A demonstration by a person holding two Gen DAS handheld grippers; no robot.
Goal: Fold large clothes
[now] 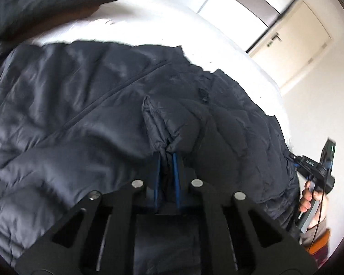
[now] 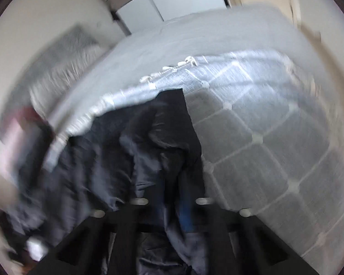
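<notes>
Dark quilted jacket (image 1: 80, 96) on one white bed (image 1: 162, 25), pinched by both left tongs (image 1: 167, 158) and right tongs (image 2: 169, 208).

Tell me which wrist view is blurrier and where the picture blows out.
Right wrist view: heavy motion smear over the dark jacket and the bed. Left wrist view: sharper, the left gripper pinching jacket fabric reads clearly, but the white bed sheet is overexposed, detail lost.

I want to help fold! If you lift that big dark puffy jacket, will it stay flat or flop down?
Probably flop: the puffer jacket bunches into soft folds where the left claw pinches it. It drapes limp over the mattress edge. Its shiny fabric looks slippery; likely light for its size.
</notes>
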